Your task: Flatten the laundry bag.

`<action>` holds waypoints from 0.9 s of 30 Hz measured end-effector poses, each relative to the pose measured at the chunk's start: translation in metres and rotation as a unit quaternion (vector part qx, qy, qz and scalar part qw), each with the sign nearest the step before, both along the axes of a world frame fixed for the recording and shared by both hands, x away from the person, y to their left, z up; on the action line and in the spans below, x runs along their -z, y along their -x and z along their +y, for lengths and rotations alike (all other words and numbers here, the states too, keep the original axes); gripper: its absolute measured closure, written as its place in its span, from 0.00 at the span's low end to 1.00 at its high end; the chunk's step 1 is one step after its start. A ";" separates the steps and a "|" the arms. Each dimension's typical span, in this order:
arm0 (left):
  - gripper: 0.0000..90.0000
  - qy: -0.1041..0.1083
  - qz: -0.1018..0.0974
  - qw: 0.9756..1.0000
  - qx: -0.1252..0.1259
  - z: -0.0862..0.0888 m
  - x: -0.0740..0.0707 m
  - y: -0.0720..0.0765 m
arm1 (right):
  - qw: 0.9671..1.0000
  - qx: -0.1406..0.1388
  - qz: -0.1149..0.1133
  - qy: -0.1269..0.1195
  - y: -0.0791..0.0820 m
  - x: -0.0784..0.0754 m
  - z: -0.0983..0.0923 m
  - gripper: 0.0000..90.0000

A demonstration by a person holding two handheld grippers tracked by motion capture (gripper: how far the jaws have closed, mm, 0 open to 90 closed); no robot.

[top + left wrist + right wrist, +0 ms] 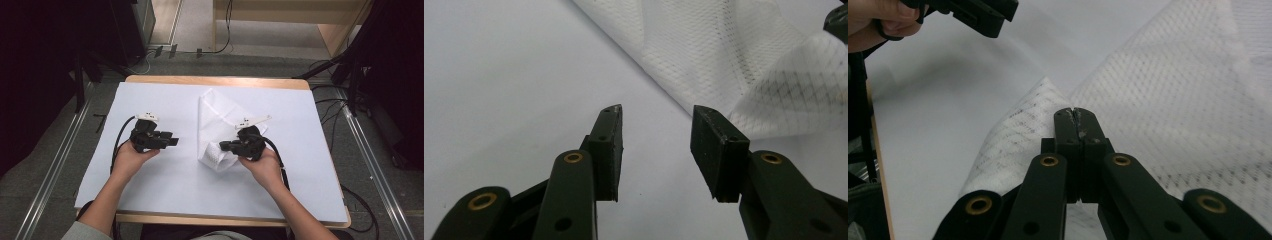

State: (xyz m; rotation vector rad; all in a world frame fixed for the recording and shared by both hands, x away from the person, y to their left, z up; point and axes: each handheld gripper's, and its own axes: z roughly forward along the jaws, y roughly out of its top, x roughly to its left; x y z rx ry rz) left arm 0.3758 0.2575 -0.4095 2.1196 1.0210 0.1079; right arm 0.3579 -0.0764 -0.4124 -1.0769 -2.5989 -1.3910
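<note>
Between the pressed-together jaws of the right gripper (1077,112), a fold of the white mesh cloth (220,122) may be pinched, though no fabric is visible at the tips. Left gripper (656,145) holds its jaws parted, nothing between them, just short of the cloth's edge. Cloth lies partly folded on the white sheet (165,175) covering the table (215,80), its near corner lifted at the right gripper.

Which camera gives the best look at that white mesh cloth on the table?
The high view: there the whole white mesh cloth lies folded mid-table, its near edge lifted by the right gripper. The right gripper view shows its weave close up, the left gripper view one edge beyond the open left gripper.
</note>
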 end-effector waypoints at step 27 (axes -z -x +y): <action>0.62 0.000 0.000 1.000 -0.020 0.012 0.000 0.010 | 0.999 -0.007 -0.034 -0.005 -0.002 -0.017 0.004 0.79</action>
